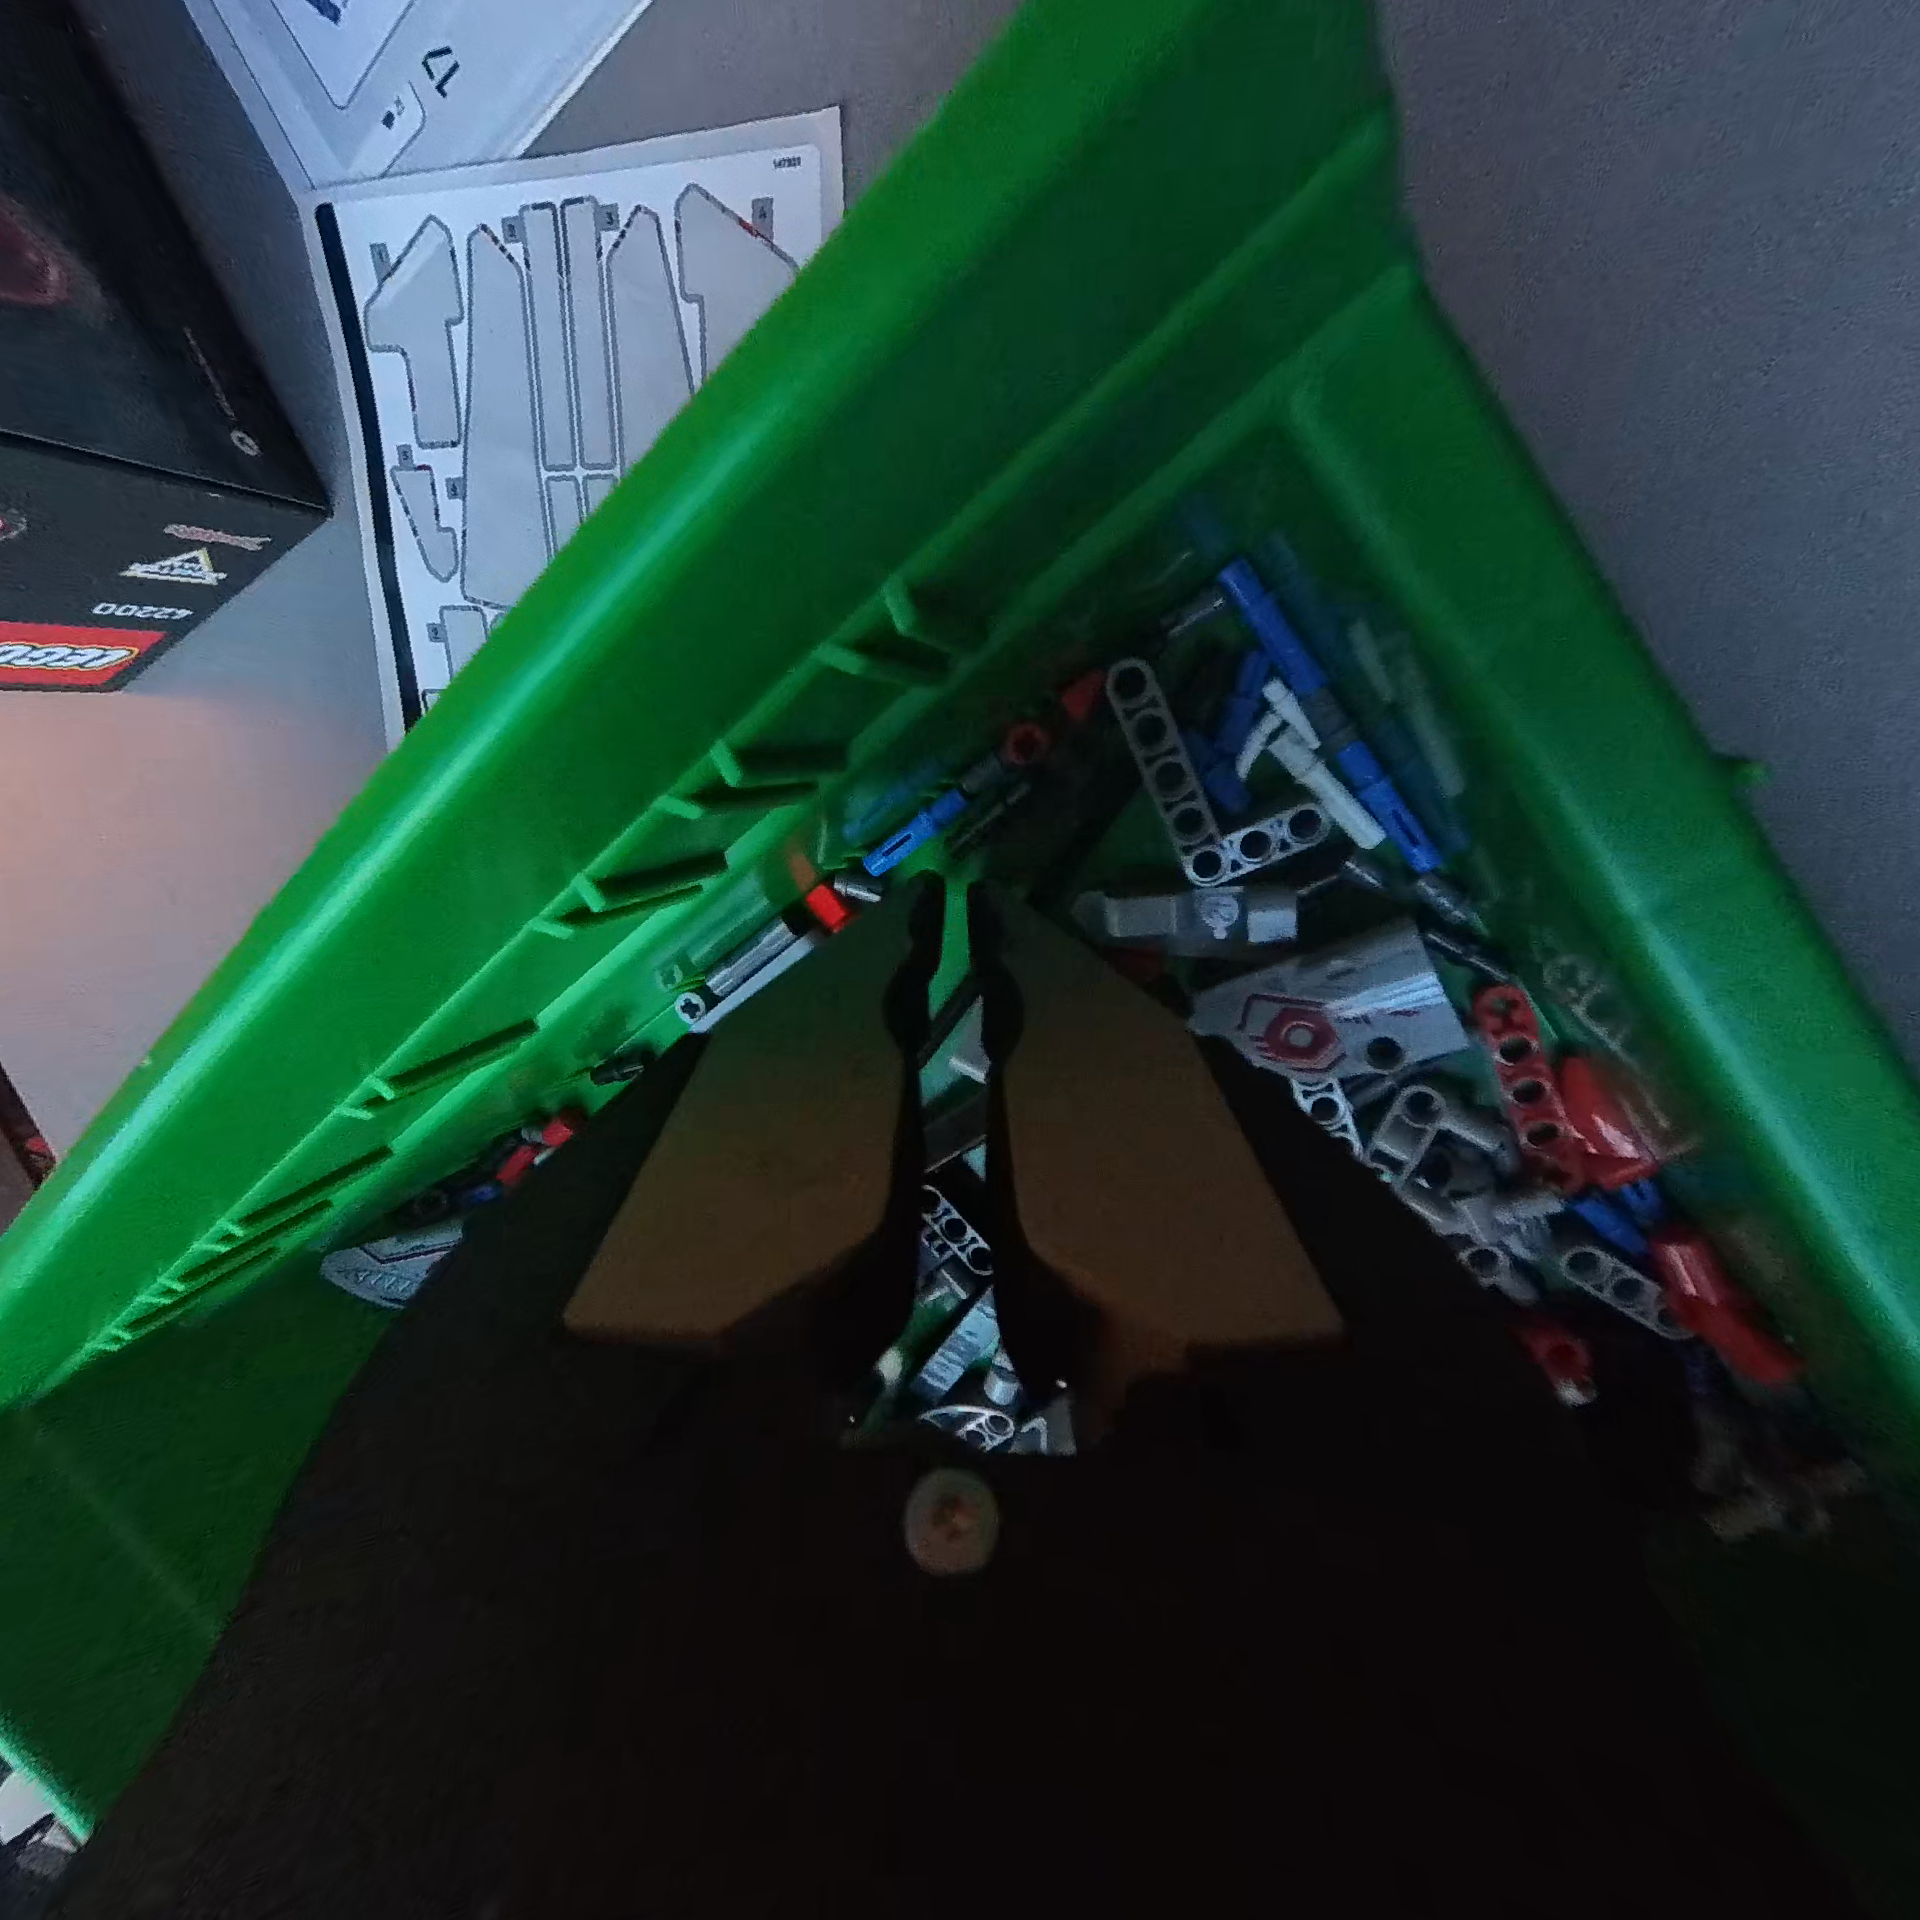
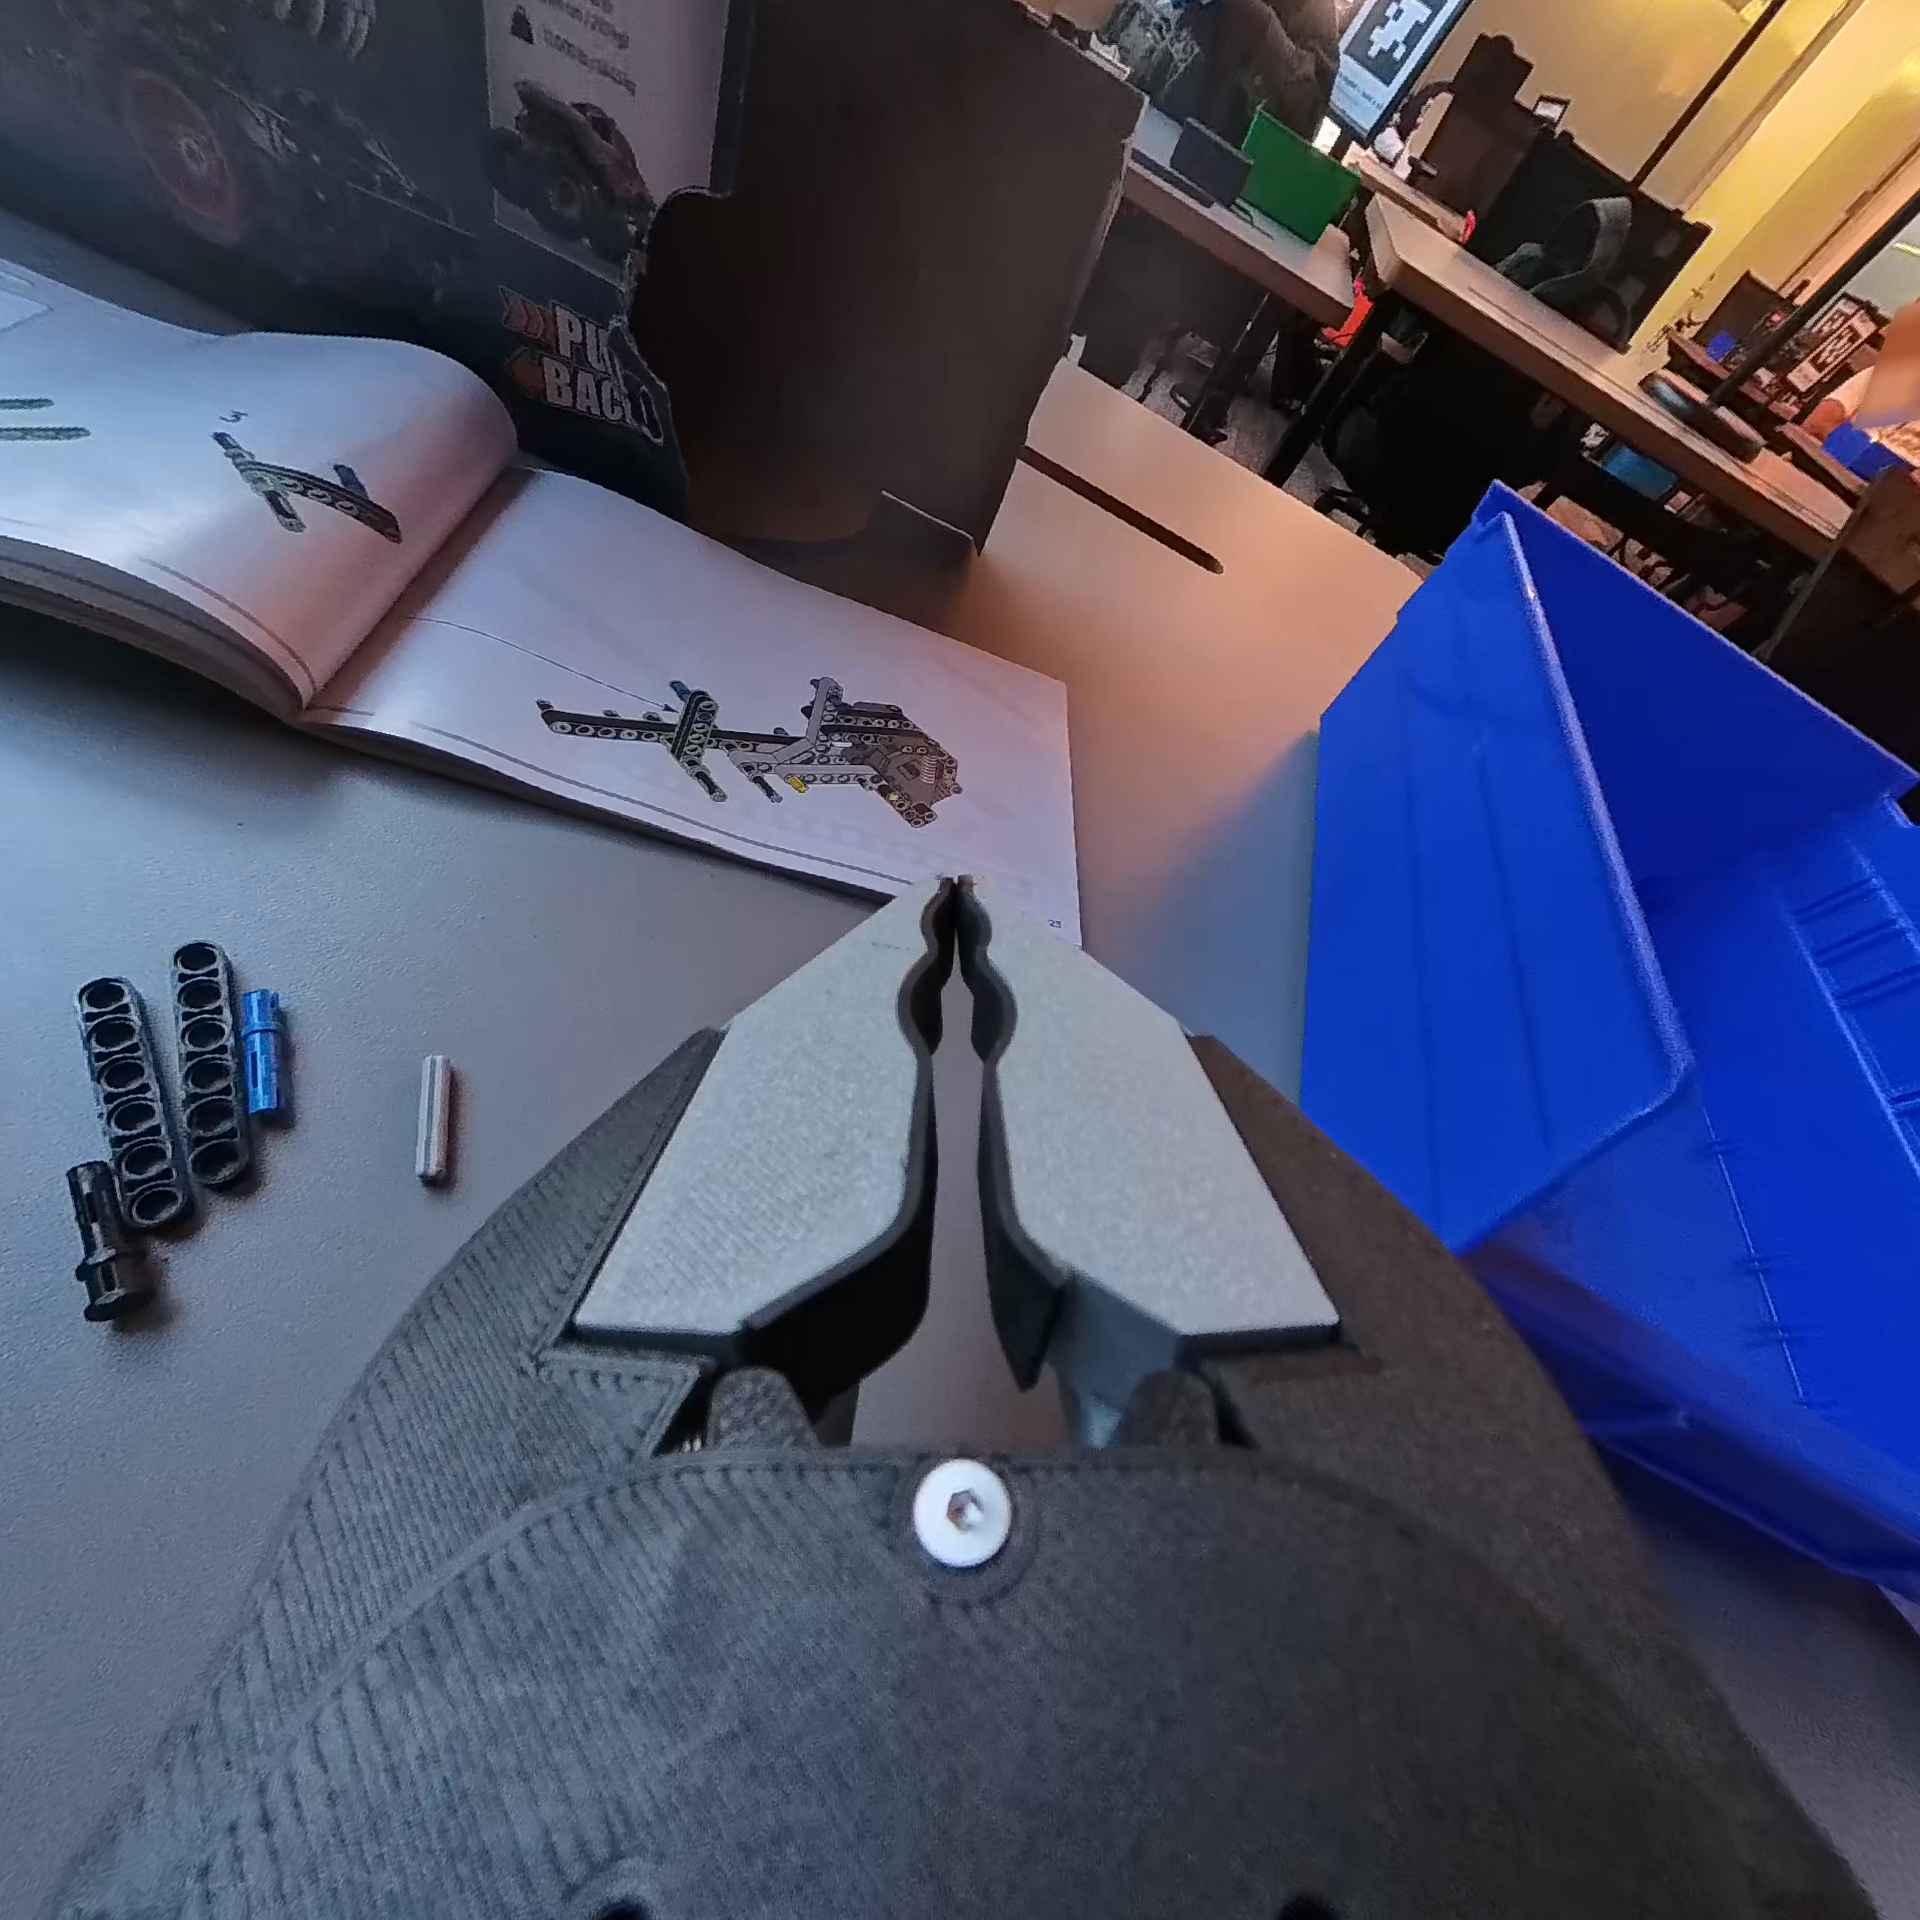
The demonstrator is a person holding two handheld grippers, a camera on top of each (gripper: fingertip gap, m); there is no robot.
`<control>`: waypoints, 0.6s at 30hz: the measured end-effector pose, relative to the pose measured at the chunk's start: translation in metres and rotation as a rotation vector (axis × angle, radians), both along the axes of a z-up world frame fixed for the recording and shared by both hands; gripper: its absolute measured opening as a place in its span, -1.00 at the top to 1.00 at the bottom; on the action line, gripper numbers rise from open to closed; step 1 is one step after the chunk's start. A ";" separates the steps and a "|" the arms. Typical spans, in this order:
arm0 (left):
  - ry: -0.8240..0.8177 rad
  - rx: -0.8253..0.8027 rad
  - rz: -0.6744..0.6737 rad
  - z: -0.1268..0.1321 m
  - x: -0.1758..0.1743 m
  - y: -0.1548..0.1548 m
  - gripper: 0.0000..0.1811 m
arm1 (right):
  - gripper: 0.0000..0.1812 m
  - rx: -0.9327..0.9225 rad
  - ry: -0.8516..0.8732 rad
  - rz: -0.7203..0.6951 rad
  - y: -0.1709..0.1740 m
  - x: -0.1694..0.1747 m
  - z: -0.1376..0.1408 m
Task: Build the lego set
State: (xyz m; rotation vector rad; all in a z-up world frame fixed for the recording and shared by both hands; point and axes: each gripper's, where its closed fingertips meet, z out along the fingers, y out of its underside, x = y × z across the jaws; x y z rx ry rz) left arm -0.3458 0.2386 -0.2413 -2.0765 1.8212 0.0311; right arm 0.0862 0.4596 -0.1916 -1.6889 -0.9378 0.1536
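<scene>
In the left wrist view my left gripper [image 1: 951, 896] reaches down into a green bin [image 1: 727, 520] of loose lego pieces: a grey L-shaped beam [image 1: 1195, 790], blue pins [image 1: 1320, 707], a red beam [image 1: 1522, 1070], a grey printed panel [image 1: 1340, 1008]. Its jaws stand closed, tips together just above the pile; I see nothing between them. In the right wrist view my right gripper [image 2: 956, 885] is shut and empty, low over the grey table. To its left lie two black beams [image 2: 211, 1060], a blue pin [image 2: 265, 1051], a grey axle [image 2: 434, 1117] and a black pin [image 2: 104, 1242].
An open instruction booklet [image 2: 623, 644] lies ahead of the right gripper, with the set's dark box [image 2: 312, 156] behind it. A blue bin [image 2: 1558, 935] stands close on the right. A sticker sheet [image 1: 540, 364] and the box [image 1: 125, 416] lie left of the green bin. Some 50 centimetres of space lies between my two pairs of fingers. The right tips stand about 10 centimetres off the grey axle [image 2: 434, 1117]. To reach the blue pin [image 2: 265, 1051] in a straight line is about 12 centimetres for my right fingers, about 40 centimetres for my left.
</scene>
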 end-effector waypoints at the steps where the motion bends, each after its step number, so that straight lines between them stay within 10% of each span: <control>1: 0.000 0.006 0.001 0.000 0.000 0.001 0.95 | 1.00 0.000 0.000 0.001 0.000 0.000 0.000; 18: -0.044 -0.031 -0.061 -0.001 0.019 -0.012 0.94 | 1.00 0.000 -0.001 0.001 0.000 0.000 0.000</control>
